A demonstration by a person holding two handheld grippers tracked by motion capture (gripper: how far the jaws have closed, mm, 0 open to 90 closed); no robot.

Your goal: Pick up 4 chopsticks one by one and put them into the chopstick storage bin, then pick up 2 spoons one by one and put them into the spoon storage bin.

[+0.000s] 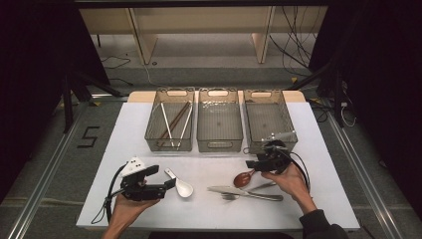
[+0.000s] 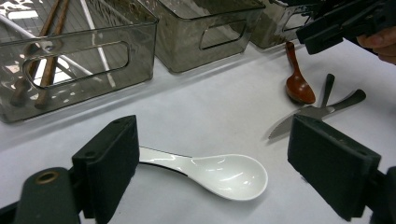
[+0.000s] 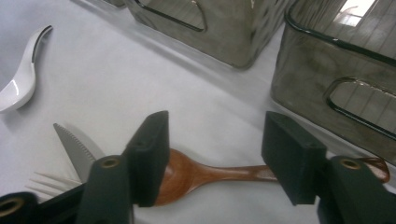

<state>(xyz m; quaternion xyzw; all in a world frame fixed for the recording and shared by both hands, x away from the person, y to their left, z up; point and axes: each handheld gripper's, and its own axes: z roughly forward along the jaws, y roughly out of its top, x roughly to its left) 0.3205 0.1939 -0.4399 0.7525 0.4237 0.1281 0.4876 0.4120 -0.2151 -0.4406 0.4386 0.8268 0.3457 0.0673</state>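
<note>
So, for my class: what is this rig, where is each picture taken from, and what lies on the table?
A person holds hand-held tongs in each hand: left tongs, right tongs. One camera looks down from above; one rides on each tool, looking along its black jaws. On the white table stand three smoky clear plastic bins; the left bin holds chopsticks. In front lie a white ceramic soup spoon, a brown wooden spoon, a steel serrated knife and a fork. Nothing is held yet: the left jaws stand open around the white spoon, the right jaws straddle the wooden spoon's neck without pressing on it.
</note>
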